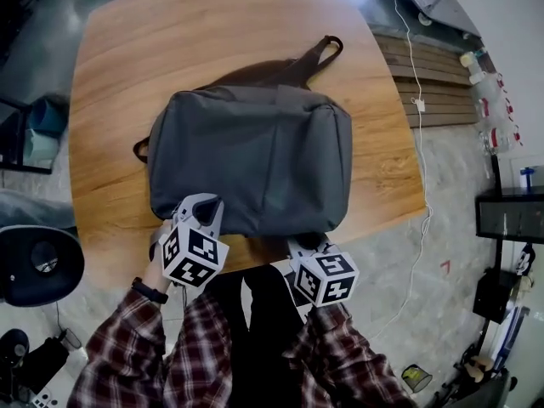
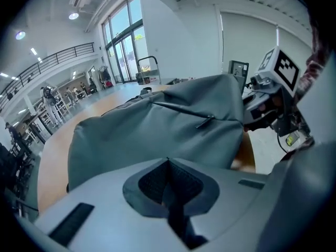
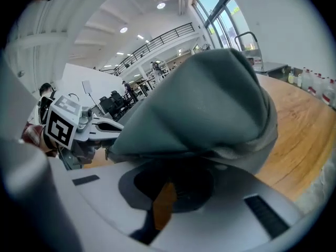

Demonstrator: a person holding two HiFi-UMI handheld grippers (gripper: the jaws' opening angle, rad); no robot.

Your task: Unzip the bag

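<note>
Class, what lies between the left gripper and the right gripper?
The near edge of the bag and a bare strip of the table beside it, as the head view shows.

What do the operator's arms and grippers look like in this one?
Red-and-dark plaid sleeves, a black band on the left wrist. The left gripper and right gripper are light grey, each carrying a white cube with black square markers.
</note>
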